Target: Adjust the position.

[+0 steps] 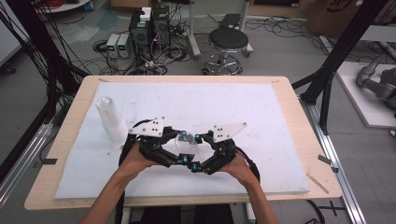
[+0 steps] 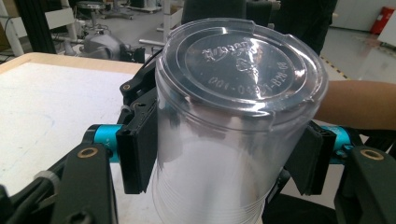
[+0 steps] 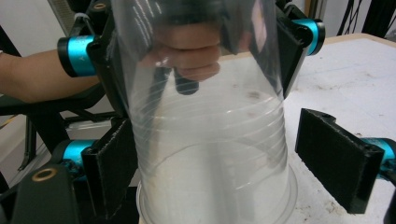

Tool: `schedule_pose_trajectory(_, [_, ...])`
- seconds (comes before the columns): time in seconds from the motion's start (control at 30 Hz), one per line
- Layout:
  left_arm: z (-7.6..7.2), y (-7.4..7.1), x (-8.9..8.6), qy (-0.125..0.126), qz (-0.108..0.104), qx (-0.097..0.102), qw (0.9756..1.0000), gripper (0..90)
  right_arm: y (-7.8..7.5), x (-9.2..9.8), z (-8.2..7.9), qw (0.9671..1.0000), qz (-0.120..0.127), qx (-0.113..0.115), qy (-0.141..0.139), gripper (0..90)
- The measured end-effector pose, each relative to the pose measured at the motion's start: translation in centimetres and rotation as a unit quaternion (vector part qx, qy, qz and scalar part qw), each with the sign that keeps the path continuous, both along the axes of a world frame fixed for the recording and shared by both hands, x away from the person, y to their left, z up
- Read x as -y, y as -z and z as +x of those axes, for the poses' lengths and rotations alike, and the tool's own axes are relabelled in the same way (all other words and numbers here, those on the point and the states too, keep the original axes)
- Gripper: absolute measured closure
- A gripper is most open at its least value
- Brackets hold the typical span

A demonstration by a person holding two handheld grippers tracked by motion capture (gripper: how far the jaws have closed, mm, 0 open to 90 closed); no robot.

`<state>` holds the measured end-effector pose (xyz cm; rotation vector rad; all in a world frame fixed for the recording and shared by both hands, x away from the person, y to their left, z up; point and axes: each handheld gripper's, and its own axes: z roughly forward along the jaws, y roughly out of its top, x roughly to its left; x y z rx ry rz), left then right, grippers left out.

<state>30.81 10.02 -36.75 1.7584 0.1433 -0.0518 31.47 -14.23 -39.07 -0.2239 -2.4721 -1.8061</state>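
A clear plastic cup (image 1: pixel 186 142) hangs above the white board between my two grippers, which face each other. My left gripper (image 1: pixel 182 147) is shut on it. In the left gripper view both pads (image 2: pixel 137 149) press the cup (image 2: pixel 233 93) at its sides, and the embossed base points away from the camera. My right gripper (image 1: pixel 196 151) stands open around the cup's wide rim end. In the right gripper view, its own left pad (image 3: pixel 112 165) lies close against the cup (image 3: pixel 205 130). Its own right pad (image 3: pixel 336 161) stands clear of the wall. The left gripper (image 3: pixel 196 46) clamps the cup farther up.
A stack of clear cups (image 1: pixel 111 120) stands upside down on the white board (image 1: pixel 243 102) at the left. The board lies on a wooden table (image 1: pixel 299 121). Beyond the table stand a black stool (image 1: pixel 228 41), computer boxes and loose cables on the floor.
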Motion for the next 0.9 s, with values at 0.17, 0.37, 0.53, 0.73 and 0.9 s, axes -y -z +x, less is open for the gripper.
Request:
schedule_pose_trajectory(0.17, [-0.03,0.06,0.0,0.002,-0.004,-0.002,1.0,34.8,0.08,-0.05,0.0,1.0,0.0,-0.004,-0.006,16.9])
schedule_pose_trajectory(0.37, [0.0,0.18,0.03,0.003,-0.006,-0.002,1.0,35.0,0.08,-0.07,0.01,0.9999,0.003,-0.003,-0.011,18.8])
schedule_pose_trajectory(0.53, [0.05,0.27,0.02,0.001,-0.01,-0.005,0.9999,35.0,0.07,0.01,0.04,0.9998,0.006,-0.003,-0.019,23.4])
schedule_pose_trajectory(0.73, [0.14,0.37,-0.06,0.002,-0.008,-0.005,1.0,35.3,0.05,0.01,0.0,0.9997,0.006,0.004,-0.023,28.5])
schedule_pose_trajectory(0.9, [0.16,0.41,-0.05,0.003,-0.007,-0.006,1.0,35.2,0.05,0.03,-0.02,0.9997,0.006,0.007,-0.022,29.7])
